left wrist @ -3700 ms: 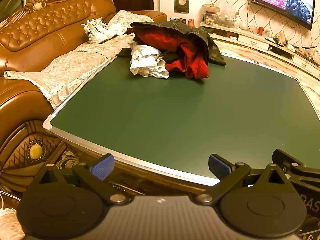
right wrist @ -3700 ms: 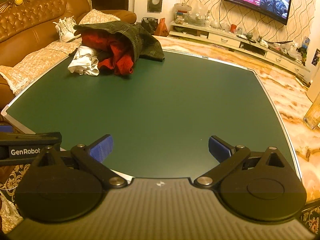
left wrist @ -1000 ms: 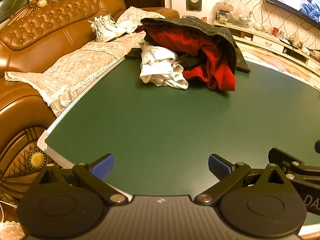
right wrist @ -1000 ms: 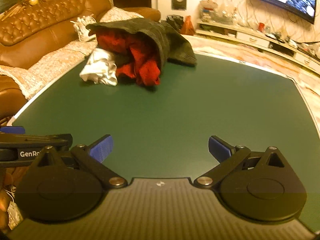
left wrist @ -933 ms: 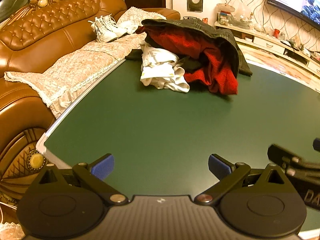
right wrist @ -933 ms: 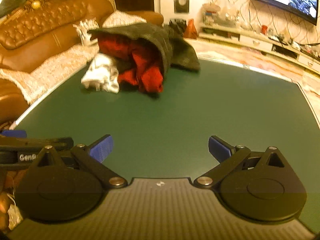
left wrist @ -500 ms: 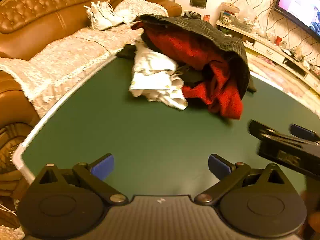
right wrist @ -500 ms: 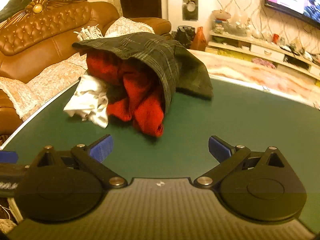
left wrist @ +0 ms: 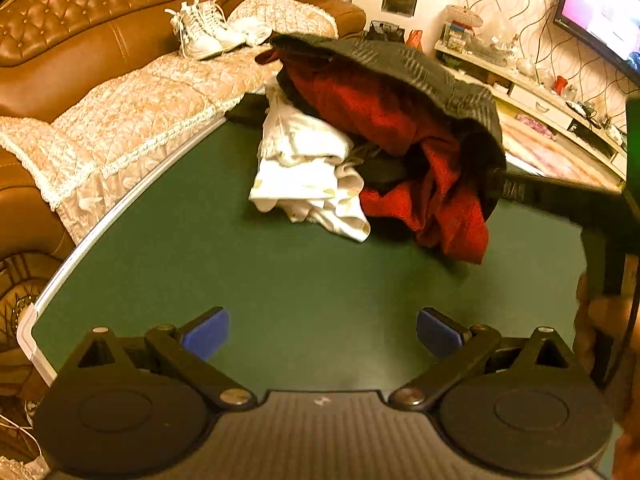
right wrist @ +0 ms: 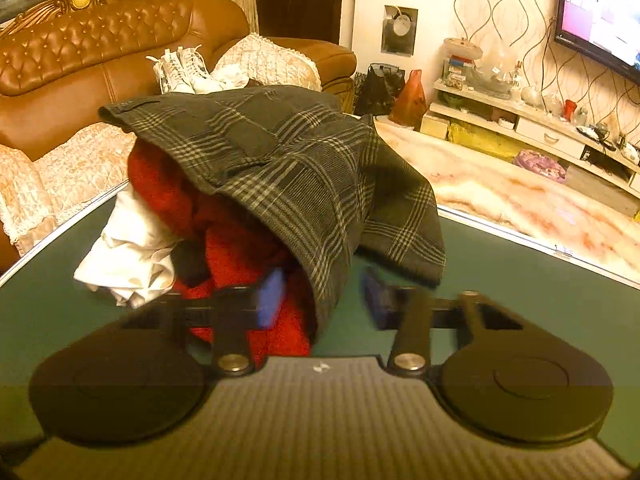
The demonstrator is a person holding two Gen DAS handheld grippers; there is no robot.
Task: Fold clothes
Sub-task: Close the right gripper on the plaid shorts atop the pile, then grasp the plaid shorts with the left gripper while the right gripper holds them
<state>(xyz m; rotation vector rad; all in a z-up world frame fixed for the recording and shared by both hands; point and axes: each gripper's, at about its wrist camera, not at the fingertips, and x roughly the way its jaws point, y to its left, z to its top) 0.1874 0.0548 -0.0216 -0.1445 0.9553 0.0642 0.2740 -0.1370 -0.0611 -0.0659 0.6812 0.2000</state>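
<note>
Here both tongs gape unladen over the green table (left wrist: 280, 280), a brown sofa (left wrist: 100, 48) beside it.

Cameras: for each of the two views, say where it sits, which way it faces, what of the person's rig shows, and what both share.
Left wrist: on the left gripper, low over the table, facing the clothes pile; right gripper's arm at right.
Right wrist: on the right gripper, close at the plaid garment.
Shared: pile, sofa, TV.

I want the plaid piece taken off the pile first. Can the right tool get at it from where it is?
Probably yes: the right tool is open, its pads either side of the plaid garment's hanging edge, nothing between.
</note>
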